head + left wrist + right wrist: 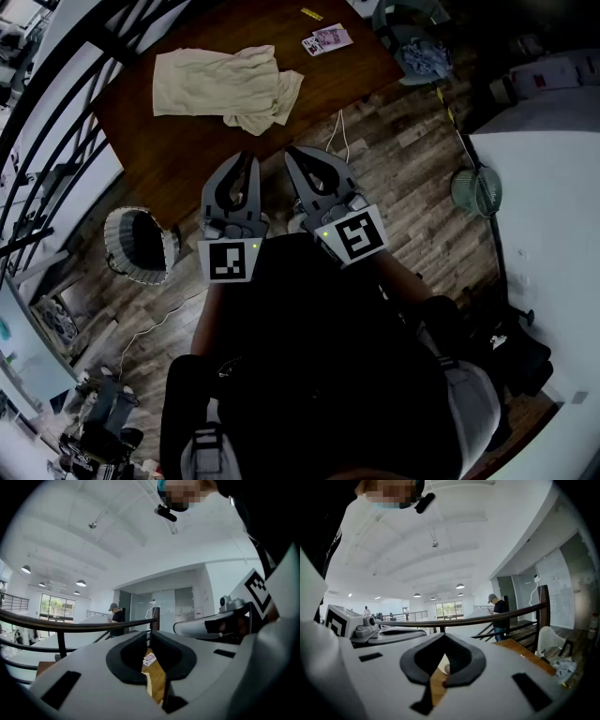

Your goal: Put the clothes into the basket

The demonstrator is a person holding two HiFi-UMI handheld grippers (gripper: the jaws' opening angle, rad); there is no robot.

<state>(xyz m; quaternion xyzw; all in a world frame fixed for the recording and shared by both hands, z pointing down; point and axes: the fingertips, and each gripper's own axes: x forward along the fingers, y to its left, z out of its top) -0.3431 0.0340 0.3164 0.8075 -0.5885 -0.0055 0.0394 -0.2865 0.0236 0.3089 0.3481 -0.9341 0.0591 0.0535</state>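
Across the table (187, 159) the clothes (225, 86) lie untouched; the basket (167, 246) waits by the table's left corner. Your left gripper (247, 156) and right gripper (292, 151) hang at its near edge, jaws together, empty. Pickup looks pending: open, reach forward.

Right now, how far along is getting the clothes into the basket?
Nothing looks done: the beige clothes lie crumpled on the table. Nothing in hand: left gripper and right gripper are shut, empty. Left: pick up the clothes, drop them in the basket.
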